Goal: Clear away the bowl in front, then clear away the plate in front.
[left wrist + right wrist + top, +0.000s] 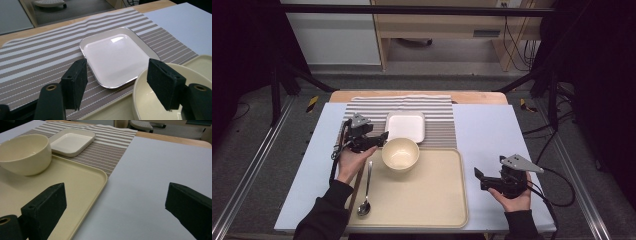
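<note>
A cream bowl (400,153) stands at the far left of a cream tray (422,200). Behind it a white square plate (405,126) lies on a striped mat (439,117). A metal spoon (366,192) lies along the tray's left edge. My left gripper (378,140) is open just left of the bowl. In the left gripper view one pad (165,86) hangs over the bowl (147,105), the other pad (75,83) over the mat (37,60), with the plate (115,56) ahead. My right gripper (481,180) is open and empty, right of the tray.
A pale blue sheet (492,135) covers the wooden table under the mat and tray. In the right gripper view the open right gripper (116,207) hovers over the sheet (155,170) beside the tray's corner (100,173), with the bowl (25,153) and plate (72,141) beyond.
</note>
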Available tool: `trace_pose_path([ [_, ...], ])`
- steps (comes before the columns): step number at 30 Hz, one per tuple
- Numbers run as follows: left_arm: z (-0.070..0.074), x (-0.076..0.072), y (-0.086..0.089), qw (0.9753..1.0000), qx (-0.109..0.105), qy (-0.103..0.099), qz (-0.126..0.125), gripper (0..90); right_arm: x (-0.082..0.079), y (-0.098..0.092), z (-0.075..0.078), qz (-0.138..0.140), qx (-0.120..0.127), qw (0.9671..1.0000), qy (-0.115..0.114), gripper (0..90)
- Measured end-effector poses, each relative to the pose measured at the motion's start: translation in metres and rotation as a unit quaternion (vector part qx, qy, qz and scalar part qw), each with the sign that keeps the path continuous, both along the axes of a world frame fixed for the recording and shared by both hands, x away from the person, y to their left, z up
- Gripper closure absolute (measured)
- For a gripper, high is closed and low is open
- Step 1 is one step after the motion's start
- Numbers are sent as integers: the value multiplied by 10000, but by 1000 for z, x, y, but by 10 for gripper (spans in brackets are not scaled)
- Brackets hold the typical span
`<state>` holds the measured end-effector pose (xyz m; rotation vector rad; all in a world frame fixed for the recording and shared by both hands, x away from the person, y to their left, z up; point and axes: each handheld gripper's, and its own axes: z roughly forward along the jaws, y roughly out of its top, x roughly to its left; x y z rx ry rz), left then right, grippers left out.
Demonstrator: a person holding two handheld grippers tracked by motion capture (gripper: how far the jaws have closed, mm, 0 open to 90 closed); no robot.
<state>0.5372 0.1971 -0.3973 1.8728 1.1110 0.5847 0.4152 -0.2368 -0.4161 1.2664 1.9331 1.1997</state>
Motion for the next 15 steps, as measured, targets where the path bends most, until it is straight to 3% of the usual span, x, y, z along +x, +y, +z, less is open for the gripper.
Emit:
trace_pose_path([
  [10, 13, 22, -3, 9999, 110, -102, 42, 313, 0, -1, 1, -1, 20, 10000, -34, 37],
  [15, 13, 35, -9, 9996, 232, -143, 50, 313, -1, -1, 1, 11, 5, 10000, -22, 36],
])
